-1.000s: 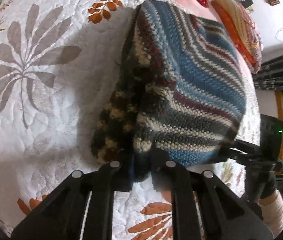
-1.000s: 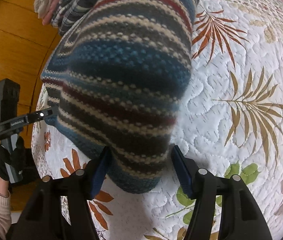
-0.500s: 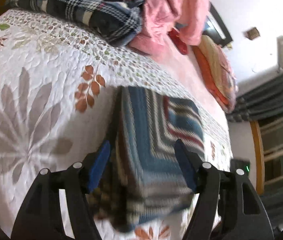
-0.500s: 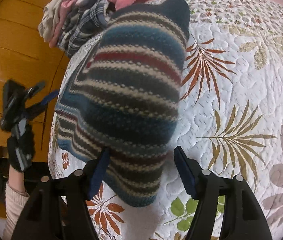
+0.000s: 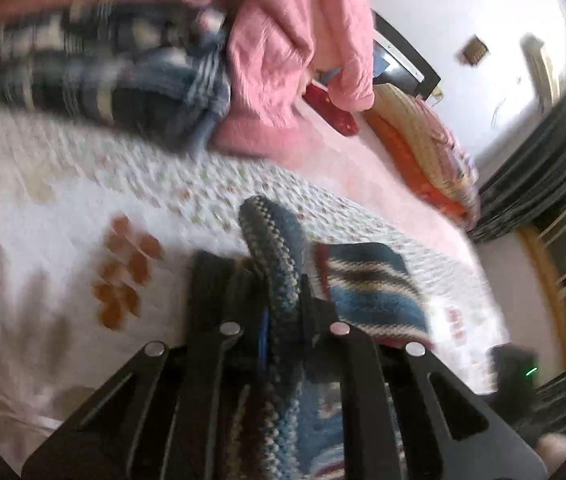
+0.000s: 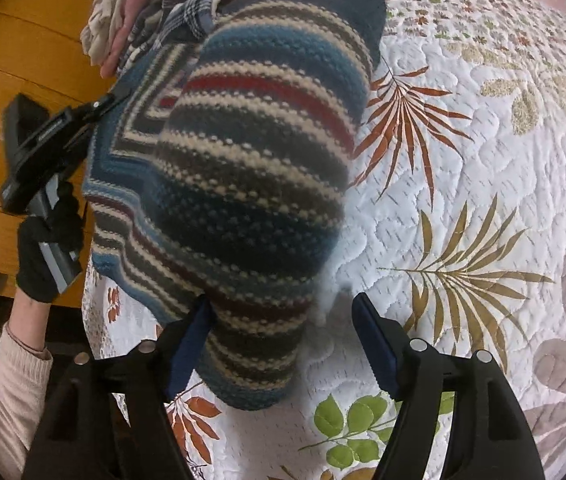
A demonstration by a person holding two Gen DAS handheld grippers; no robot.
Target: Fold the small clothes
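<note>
At the far left of the right wrist view, wooden panelling [image 6: 11, 56] runs down behind a gloved hand [image 6: 45, 256] with a pale sleeve, which holds the left gripper [image 6: 117, 94]; its tips meet the edge of the striped knit [image 6: 243, 184]. The left wrist view shows that gripper [image 5: 279, 304] clamped on a bunched fold of the knit [image 5: 275, 248], the rest of it lying to the right on the quilt [image 5: 63, 208]. The knit, banded in blue, brown, cream and red, lies on the quilt [image 6: 483, 184], a white stitched cover printed with rust, olive and grey leaves. The right gripper [image 6: 283, 340] stands with its jaws apart; the left blue pad touches the knit's near end, the right pad is clear of it over bare quilt. Beyond the knit lies a pile of clothes [image 6: 171, 16], plaid and pink. In the blurred left wrist view the same pile [image 5: 131, 64] sits at the top, with a pink garment [image 5: 299, 48] heaped beside it. Further right are a striped orange pillow [image 5: 423, 152], a white wall [image 5: 463, 4], and dark curtains [image 5: 543, 168] at the edge.
</note>
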